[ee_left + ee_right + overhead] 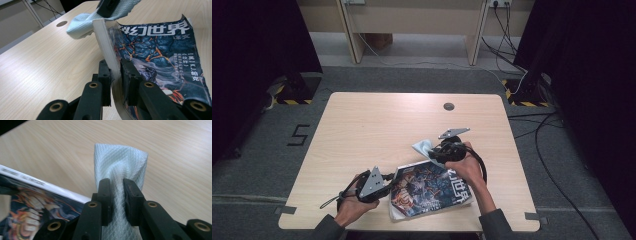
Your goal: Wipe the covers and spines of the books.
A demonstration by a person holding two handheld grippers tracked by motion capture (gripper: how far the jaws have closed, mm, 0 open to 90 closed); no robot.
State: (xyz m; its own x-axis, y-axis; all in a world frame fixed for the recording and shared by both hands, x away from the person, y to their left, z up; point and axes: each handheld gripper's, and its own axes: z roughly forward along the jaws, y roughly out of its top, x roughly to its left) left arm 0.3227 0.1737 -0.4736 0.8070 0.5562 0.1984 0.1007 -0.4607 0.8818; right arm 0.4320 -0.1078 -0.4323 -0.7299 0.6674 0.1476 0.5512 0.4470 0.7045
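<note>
Left gripper view: my left claw (115,75) pinches the floppy paperback (160,57) by its edge | right claw (116,195) clamps soft, light cloth (120,162) | I'd grip near the spine.

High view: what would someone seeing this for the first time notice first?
The book with the vivid blue and orange cover, lying at the near edge of the table, between the two hands. The left gripper is clamped on the book's edge. The right gripper pinches a pale blue cloth just beyond the book's far corner.
</note>
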